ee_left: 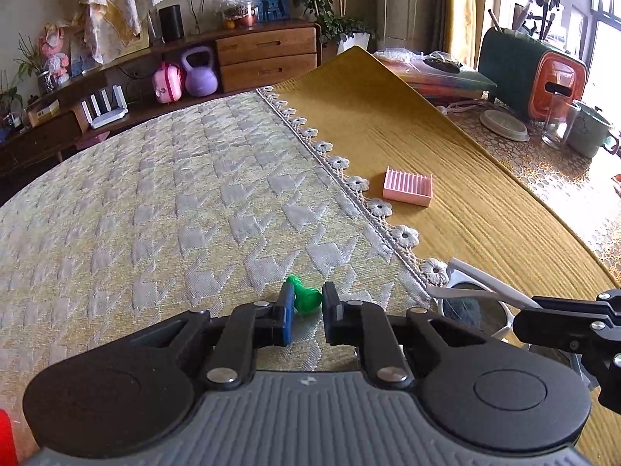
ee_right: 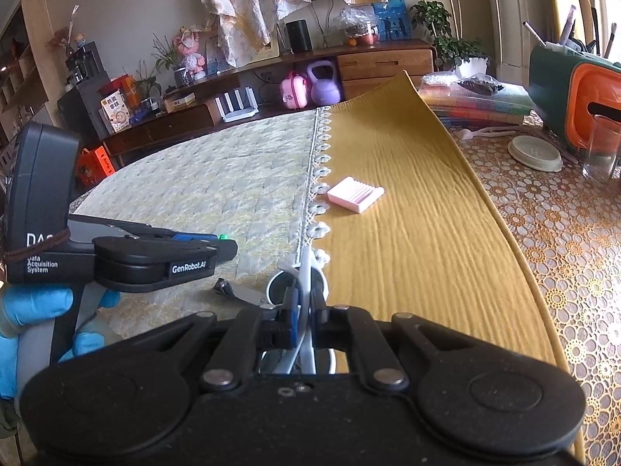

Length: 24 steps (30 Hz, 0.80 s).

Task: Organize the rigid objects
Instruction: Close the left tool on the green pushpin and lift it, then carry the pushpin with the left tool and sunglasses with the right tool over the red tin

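Observation:
A small green pawn-shaped piece (ee_left: 304, 299) lies on its side on the pale quilted cloth (ee_left: 155, 202). My left gripper (ee_left: 309, 293) is shut on it, one pad at its neck and one at its base. From the right wrist view only a green speck (ee_right: 223, 237) shows at the left gripper's tip (ee_right: 229, 246). White sunglasses (ee_left: 462, 306) rest at the lace border. My right gripper (ee_right: 304, 299) is shut on their folded white arms, with the lenses (ee_right: 283, 285) just beyond the fingers. A pink ridged tray (ee_left: 407, 188) (ee_right: 355, 193) sits further off on the mustard cloth (ee_right: 427, 233).
A gloved hand (ee_right: 35, 310) holds the left tool. A small dark and grey object (ee_right: 225, 287) lies on the quilted cloth. At the right stand a glass (ee_right: 601, 155), a lidded bowl (ee_right: 535, 153), a green-orange box (ee_right: 574, 89) and stacked books (ee_right: 477, 106).

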Motion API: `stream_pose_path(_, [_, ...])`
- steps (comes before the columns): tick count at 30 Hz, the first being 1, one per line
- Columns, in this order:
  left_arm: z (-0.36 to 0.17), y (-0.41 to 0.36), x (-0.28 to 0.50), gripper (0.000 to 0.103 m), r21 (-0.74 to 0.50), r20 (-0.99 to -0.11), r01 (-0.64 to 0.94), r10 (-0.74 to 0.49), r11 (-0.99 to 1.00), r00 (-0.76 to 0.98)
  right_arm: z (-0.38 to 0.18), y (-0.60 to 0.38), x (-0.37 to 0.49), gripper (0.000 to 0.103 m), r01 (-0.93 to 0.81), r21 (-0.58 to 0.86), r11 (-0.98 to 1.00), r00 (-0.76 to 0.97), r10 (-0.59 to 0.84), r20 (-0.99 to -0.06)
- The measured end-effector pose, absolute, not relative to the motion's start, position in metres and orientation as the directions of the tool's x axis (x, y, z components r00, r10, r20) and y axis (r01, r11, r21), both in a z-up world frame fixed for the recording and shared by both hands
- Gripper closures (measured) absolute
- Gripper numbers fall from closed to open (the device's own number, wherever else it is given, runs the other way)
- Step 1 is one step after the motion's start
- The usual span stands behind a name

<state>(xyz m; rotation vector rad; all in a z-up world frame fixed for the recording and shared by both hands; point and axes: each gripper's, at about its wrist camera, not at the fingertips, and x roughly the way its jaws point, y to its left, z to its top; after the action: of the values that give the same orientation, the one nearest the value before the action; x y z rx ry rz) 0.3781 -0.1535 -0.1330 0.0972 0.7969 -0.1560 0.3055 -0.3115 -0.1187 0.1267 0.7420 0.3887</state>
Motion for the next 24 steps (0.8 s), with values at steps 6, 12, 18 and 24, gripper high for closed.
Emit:
stream_pose_path(6, [-0.118, -0.134, 0.360, 0.089, -0.035, -0.716, 0.165, -0.139, 0.986, 0.684, -0.106, -0.308, 0.294, 0.098, -0.283, 0.259, 0.923, 0.689, 0.384, -0.615])
stream_pose_path(12, [-0.097, -0.116, 0.330, 0.089, -0.067, -0.721, 0.157, -0.157, 0.985, 0.675, -0.088, -0.296, 0.267, 0.098, -0.294, 0.274, 0.916, 0.699, 0.402, -0.592])
stream_pose_path(18, [-0.075, -0.093, 0.290, 0.089, -0.081, -0.726, 0.135, -0.151, 0.988, 0.671, -0.065, -0.277, 0.240, 0.098, -0.324, 0.292, 0.900, 0.699, 0.436, -0.566])
stream_pose_path(24, [-0.057, -0.063, 0.248, 0.089, -0.084, -0.732, 0.093, -0.125, 0.992, 0.670, -0.046, -0.246, 0.214, 0.098, -0.374, 0.292, 0.880, 0.687, 0.474, -0.550])
